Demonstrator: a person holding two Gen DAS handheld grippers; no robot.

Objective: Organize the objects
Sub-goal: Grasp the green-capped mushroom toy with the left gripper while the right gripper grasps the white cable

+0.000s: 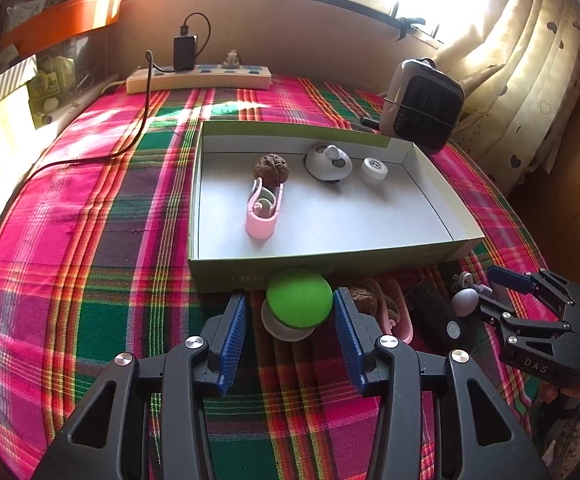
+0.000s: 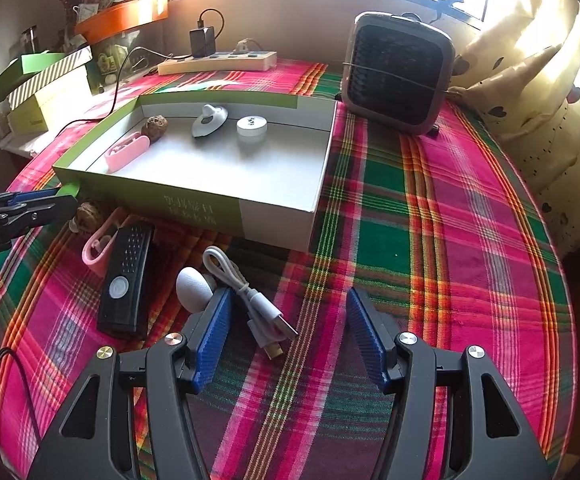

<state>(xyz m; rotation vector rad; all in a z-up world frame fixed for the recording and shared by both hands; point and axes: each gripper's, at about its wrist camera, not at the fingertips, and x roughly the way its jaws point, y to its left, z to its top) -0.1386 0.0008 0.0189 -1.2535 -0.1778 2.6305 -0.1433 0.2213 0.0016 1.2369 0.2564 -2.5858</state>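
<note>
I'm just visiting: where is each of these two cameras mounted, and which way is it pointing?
Left wrist view: sits on the left gripper, looking down and forward past its blue pads at a green-topped disc between them, apart from both pads, and the open box.
Right wrist view: sits on the right gripper, its open jaws over the plaid cloth by a white USB cable; the left gripper's tip shows at the left edge.
Both views share the box, black remote and fan.
</note>
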